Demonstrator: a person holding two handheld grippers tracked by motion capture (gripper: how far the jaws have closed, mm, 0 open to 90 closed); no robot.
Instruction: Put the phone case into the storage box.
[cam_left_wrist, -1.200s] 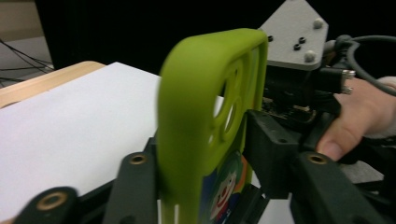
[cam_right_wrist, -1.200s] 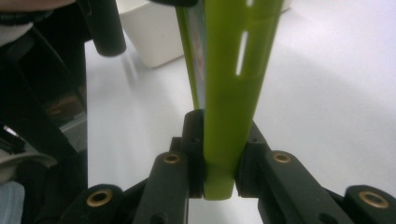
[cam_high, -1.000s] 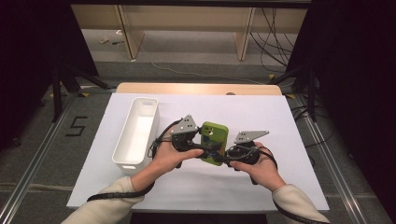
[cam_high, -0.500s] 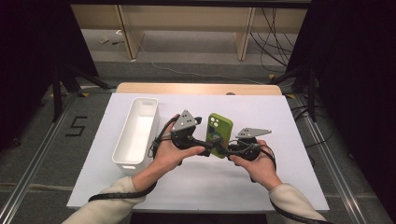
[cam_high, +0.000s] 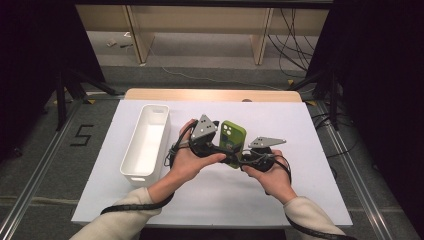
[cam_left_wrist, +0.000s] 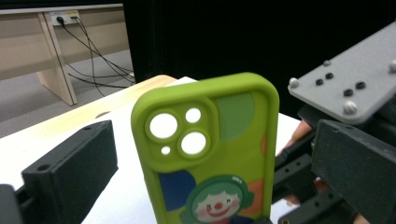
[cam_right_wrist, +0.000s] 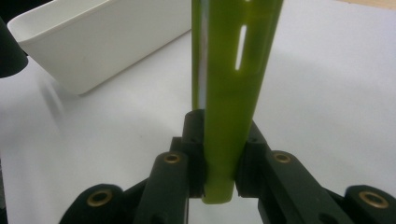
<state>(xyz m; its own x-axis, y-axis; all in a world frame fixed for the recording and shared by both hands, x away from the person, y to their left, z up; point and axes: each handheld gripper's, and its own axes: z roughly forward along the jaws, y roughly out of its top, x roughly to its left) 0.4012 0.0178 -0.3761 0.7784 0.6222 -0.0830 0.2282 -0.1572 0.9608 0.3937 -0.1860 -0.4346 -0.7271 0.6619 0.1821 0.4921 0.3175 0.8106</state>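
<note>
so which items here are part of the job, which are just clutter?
In the job:
- green phone case, clamped edge-on in the right gripper
- left gripper, jaws just opened, standing beside the case
- white bin, likely

Lying about:
- cables on the floor
- wooden shelving

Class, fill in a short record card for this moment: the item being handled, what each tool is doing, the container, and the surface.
item: green phone case, cartoon clown on its back, held up edge-on above the table
right tool: shut on the case's lower end
left tool: open, jaws just opened, apart from the case
container: white bin, left of the hands
surface: white table
</note>
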